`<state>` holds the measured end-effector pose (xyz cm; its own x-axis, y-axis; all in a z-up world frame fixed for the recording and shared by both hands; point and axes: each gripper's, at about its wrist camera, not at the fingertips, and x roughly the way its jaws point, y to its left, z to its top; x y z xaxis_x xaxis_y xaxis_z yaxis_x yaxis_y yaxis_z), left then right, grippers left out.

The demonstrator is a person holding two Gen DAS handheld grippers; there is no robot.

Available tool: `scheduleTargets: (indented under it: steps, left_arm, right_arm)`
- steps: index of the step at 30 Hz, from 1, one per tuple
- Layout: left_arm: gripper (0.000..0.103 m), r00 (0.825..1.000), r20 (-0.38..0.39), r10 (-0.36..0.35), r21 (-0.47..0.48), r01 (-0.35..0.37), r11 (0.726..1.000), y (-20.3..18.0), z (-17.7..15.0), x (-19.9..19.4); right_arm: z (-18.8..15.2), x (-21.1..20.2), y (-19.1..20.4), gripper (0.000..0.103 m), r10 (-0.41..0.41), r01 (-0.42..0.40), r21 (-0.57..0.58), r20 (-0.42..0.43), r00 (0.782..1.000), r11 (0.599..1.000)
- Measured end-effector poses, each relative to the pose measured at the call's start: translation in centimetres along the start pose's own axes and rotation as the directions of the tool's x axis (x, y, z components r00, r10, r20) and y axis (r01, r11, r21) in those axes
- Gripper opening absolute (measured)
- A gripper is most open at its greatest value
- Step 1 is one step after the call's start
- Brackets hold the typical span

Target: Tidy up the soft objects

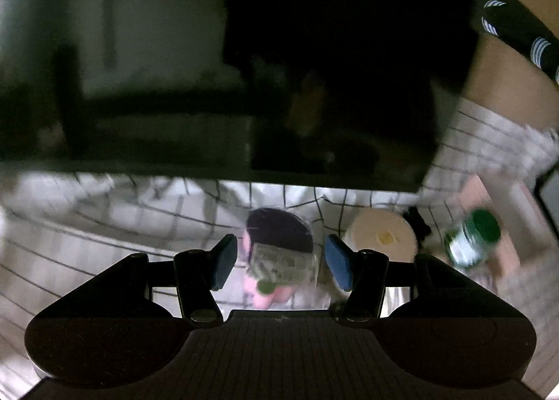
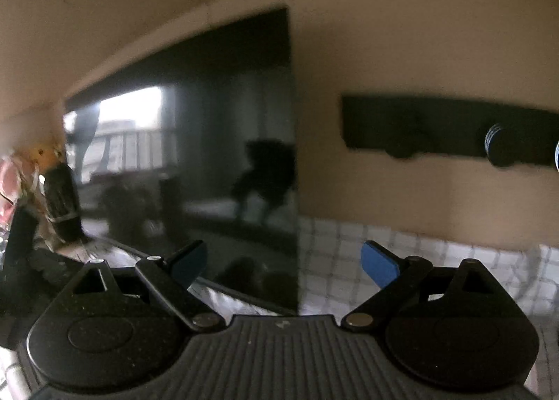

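Blue-padded fingers of the left gripper stand apart, bracketing a pink soft toy that lies on a white checked cloth. Over the toy sits a dark purple round piece with a printed label; blur makes it hard to say whether that is part of the toy or a separate tub resting on it. Nothing is between the pads in contact, so this gripper holds nothing.

Just right of it on the cloth stands a toilet paper roll, and further right a green-capped bottle lies tilted near a pinkish box. A black television screen rises behind the cloth.

From the right wrist view, the right gripper also has its jaws spread wide and empty, pointing at the same screen and the tan wall, with a dark rack mounted to the right. It is well away from the soft things.

My reading is that the step in hand is the approach to the pink toy with the left gripper. The next move calls for lowering until the pads sit either side of the plush body, then closing gently; soft stuffing will squash, so a deep, centred bite matters, clear of the paper roll beside it.
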<state>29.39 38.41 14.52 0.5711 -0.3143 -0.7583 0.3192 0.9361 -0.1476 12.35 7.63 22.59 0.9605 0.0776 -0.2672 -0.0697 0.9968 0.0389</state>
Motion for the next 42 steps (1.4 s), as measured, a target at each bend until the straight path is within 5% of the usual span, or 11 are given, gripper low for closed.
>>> scheduleTargets:
  steps: [6, 10, 16, 19, 24, 26, 31, 33, 38, 42]
  left_arm:
    - [0.061, 0.992, -0.097, 0.075, -0.003, -0.076, 0.997, 1.5, 0.8, 6.1]
    - [0.065, 0.994, -0.109, 0.017, -0.018, -0.019, 1.0, 2.2, -0.3, 7.4]
    - [0.067, 0.989, -0.128, -0.075, 0.119, 0.09, 0.989, -0.2, -1.1, 7.4]
    - [0.069, 0.991, -0.121, -0.062, 0.124, 0.077, 0.989, -0.7, -1.3, 7.7]
    - [0.054, 0.998, -0.013, -0.063, 0.073, 0.064, 0.995, -0.2, -2.2, 6.9]
    - [0.04, 0.997, 0.045, -0.061, 0.041, 0.059, 0.997, 0.0, -3.1, 5.7]
    - [0.032, 0.984, 0.176, -0.029, -0.086, 0.045, 0.995, 2.3, -5.6, 2.5]
    - [0.03, 0.978, 0.208, -0.007, -0.126, 0.034, 0.991, 3.1, -6.7, 1.2]
    - [0.029, 0.968, 0.251, 0.027, -0.185, 0.021, 0.982, 4.6, -9.0, -2.3]
    - [0.029, 0.945, 0.319, 0.069, -0.249, 0.013, 0.968, 5.5, -10.6, -6.2]
  right_arm:
    - [-2.4, 2.5, -2.8, 0.095, -0.042, 0.039, -0.031, -0.107, 0.993, 0.999]
    - [-5.2, 4.5, -4.4, 0.095, -0.015, 0.002, -0.068, -0.188, 0.982, 0.998]
    - [-8.0, 7.5, -4.2, 0.095, 0.039, -0.061, -0.067, -0.284, 0.958, 0.996]
    - [-8.8, 8.4, -2.6, 0.095, 0.038, -0.084, -0.152, -0.284, 0.958, 0.985]
    - [-9.6, 9.5, -0.4, 0.095, 0.062, -0.129, -0.217, -0.291, 0.955, 0.968]
    - [-10.3, 9.6, 0.5, 0.095, 0.09, -0.164, -0.217, -0.314, 0.945, 0.962]
    - [-12.4, 10.1, 2.6, 0.095, 0.115, -0.2, -0.185, -0.39, 0.914, 0.962]
    - [-13.2, 10.3, 3.9, 0.086, 0.139, -0.227, -0.177, -0.41, 0.901, 0.958]
    - [-15.2, 11.2, 9.2, 0.066, 0.252, -0.405, -0.252, -0.477, 0.842, 0.879]
    - [-17.4, 12.2, 12.7, 0.064, 0.267, -0.472, -0.361, -0.491, 0.829, 0.804]
